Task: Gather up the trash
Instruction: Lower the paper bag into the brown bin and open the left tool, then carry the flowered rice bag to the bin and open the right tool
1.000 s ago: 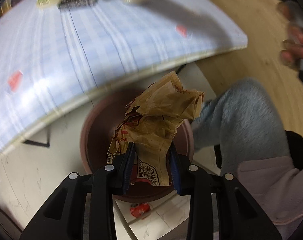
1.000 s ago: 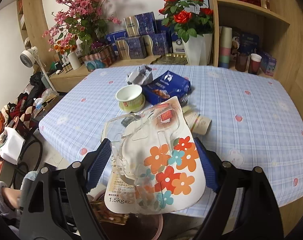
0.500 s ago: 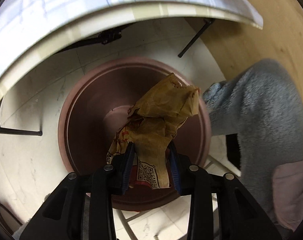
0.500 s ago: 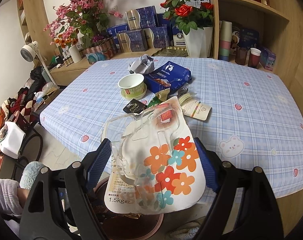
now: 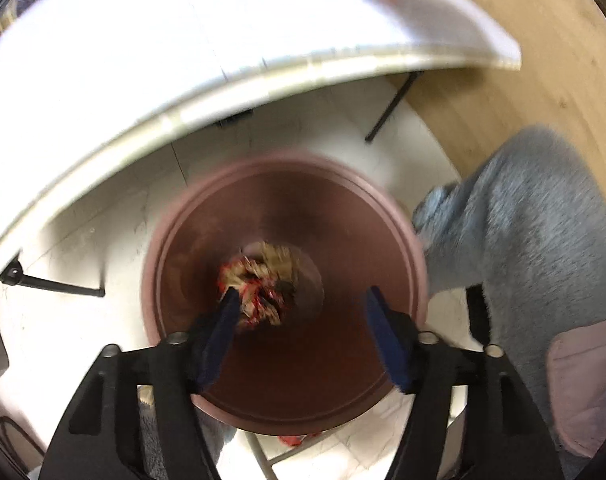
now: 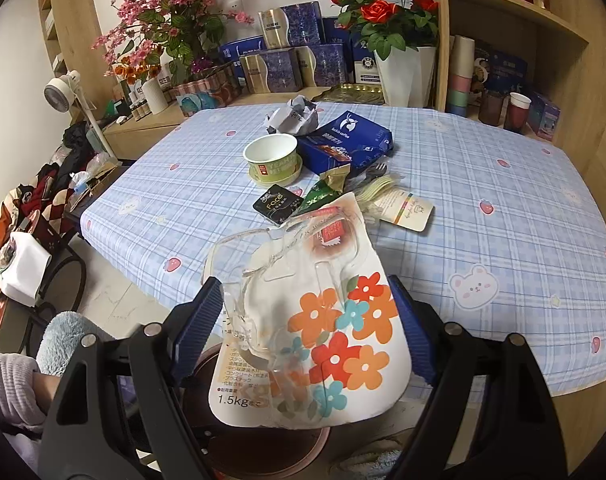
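In the left wrist view my left gripper point(image 5: 305, 312) hangs over the brown round bin point(image 5: 417, 264) on the floor, its jaws opening. The crumpled brown paper bag point(image 5: 263, 284) is blurred, down inside the bin near the left finger, free of the pads. In the right wrist view my right gripper point(image 6: 305, 316) is shut wide on a flowered plastic blister pack point(image 6: 315, 320), held above the bin point(image 6: 263, 448) at the table's near edge. More trash lies on the table: a paper cup point(image 6: 271, 156), a blue coffee bag point(image 6: 345, 144), a black packet point(image 6: 278, 204) and crumpled paper point(image 6: 293, 117).
The blue checked table point(image 6: 503, 208) fills the right wrist view; its edge point(image 5: 263, 76) overhangs the bin. A person's fuzzy grey slipper point(image 5: 523, 216) sits right of the bin, a sleeve point(image 6: 7, 384) at lower left. Shelves, flowers and boxes stand behind; clutter and a fan point(image 6: 61, 94) at left.
My left gripper's jaws have spread apart and let go of the brown paper bag, which has dropped into the bin. The right gripper still holds the flowered pack in place.
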`<state>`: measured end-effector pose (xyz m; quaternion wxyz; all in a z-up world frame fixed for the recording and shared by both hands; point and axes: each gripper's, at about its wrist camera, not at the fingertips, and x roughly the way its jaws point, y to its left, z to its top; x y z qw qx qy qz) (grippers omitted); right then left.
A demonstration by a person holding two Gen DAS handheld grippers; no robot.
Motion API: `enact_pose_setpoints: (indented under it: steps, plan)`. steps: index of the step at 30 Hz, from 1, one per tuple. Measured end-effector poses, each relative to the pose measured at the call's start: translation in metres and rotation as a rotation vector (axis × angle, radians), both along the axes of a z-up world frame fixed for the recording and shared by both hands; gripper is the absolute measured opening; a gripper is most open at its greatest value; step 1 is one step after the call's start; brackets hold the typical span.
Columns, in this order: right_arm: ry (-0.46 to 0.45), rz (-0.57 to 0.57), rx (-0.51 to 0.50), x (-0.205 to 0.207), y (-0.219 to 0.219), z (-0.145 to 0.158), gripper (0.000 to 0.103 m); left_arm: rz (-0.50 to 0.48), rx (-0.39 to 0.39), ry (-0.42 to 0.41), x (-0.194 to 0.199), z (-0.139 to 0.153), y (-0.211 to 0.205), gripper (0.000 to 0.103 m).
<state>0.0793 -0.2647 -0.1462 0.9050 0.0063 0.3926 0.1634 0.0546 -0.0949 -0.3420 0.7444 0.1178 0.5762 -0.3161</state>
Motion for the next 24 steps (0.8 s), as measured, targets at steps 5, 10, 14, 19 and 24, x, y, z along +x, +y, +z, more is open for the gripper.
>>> enact_pose_setpoints:
  steps: [5,10,14,19,24]
  plan:
    - [0.010,0.019,0.003,-0.001,0.004,-0.003,0.081,0.091,-0.075,-0.102,-0.006,0.041,0.021,0.084]
    - [0.023,0.064,-0.014,-0.005,0.011,-0.007,0.081,0.213,-0.124,-0.226,-0.008,0.080,0.049,0.089]
    - [0.047,0.134,-0.026,-0.013,0.023,-0.014,0.081,0.379,-0.186,-0.312,-0.004,0.114,0.089,0.090]
    - [0.092,0.231,-0.041,-0.024,0.043,-0.028,0.081,0.524,-0.204,-0.430,-0.002,0.145,0.123,0.092]
    - [0.182,0.342,-0.026,-0.030,0.063,-0.051,0.081,0.574,-0.181,-0.545,-0.003,0.167,0.135,0.093]
